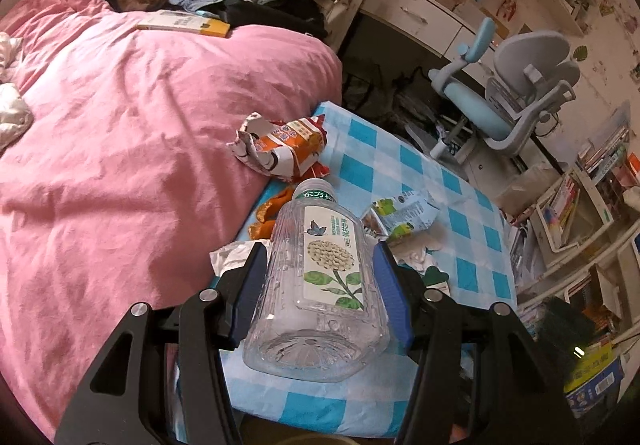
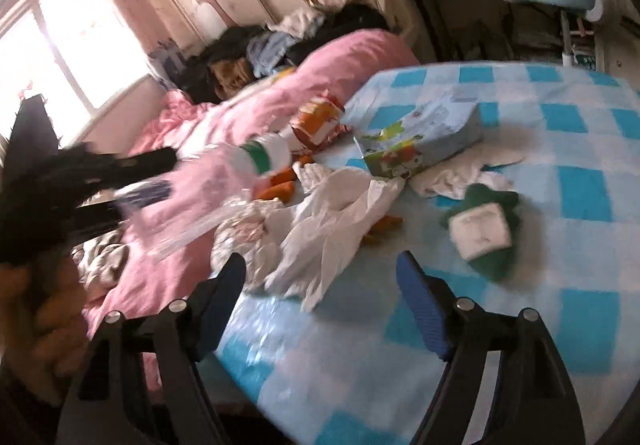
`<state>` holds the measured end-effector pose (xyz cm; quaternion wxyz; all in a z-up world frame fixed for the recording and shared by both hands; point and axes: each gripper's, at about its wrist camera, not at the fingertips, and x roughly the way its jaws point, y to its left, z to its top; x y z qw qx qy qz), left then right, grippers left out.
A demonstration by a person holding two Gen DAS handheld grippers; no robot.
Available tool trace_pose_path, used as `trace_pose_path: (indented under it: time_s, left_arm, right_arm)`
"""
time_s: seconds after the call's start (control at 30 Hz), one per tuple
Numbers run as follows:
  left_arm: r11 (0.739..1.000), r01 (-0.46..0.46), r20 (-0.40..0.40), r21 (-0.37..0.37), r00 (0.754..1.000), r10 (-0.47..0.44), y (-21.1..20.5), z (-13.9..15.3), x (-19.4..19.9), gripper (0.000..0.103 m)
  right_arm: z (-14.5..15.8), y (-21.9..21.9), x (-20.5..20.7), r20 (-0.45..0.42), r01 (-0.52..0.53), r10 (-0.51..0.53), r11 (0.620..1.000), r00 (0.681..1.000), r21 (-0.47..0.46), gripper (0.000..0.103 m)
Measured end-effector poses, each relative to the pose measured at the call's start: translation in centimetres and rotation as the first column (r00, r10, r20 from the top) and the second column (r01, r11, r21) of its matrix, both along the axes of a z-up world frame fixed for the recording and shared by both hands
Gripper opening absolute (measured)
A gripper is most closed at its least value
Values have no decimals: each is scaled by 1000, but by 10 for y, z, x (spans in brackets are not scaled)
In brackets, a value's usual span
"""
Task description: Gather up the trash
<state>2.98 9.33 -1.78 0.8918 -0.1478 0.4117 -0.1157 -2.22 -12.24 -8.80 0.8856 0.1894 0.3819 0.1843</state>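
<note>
Bottle (image 1: 320, 285): clear plastic, empty, flower label, neck pointing away, lifted above the checked sheet (image 1: 420, 173).
Left claw (image 1: 320, 265): clenched on bottle, blue pads touching both sides of its body.
Right claw (image 2: 320, 277): released, nothing between fingers, hovering over sheet; view motion-blurred.
Snack bag (image 1: 284, 145): orange and white, crumpled, at edge of pink duvet (image 1: 120, 145).
Green-white wrapper (image 1: 400, 215): on sheet, just beside bottle.
White plastic bag (image 2: 336, 229): crumpled on sheet, near right claw.
Green packet (image 2: 480, 231): white label, on sheet right of plastic bag.
Chair (image 1: 508, 101): beyond bed, well apart.
</note>
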Motion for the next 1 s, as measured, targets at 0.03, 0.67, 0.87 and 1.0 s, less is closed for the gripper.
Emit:
trace_pose_path:
  time_s: [0.03, 0.67, 0.87, 1.0]
  left_arm:
    - [1000, 2, 2, 2, 1000, -2, 0, 0, 0, 52]
    - [999, 39, 89, -17, 995, -37, 3, 18, -37, 52]
    - [998, 65, 93, -7, 994, -64, 3, 14, -84, 52]
    - [993, 115, 67, 14, 991, -116, -6, 7, -125, 52]
  right_arm:
    - [-6, 3, 8, -20, 6, -5, 1000, 1000, 8, 66]
    - [68, -33, -68, 240, -45, 29, 997, 970, 60, 3]
    - [79, -23, -123, 261, -205, 192, 978, 946, 26, 3]
    - [68, -6, -159, 195, -345, 344, 938, 919, -31, 3]
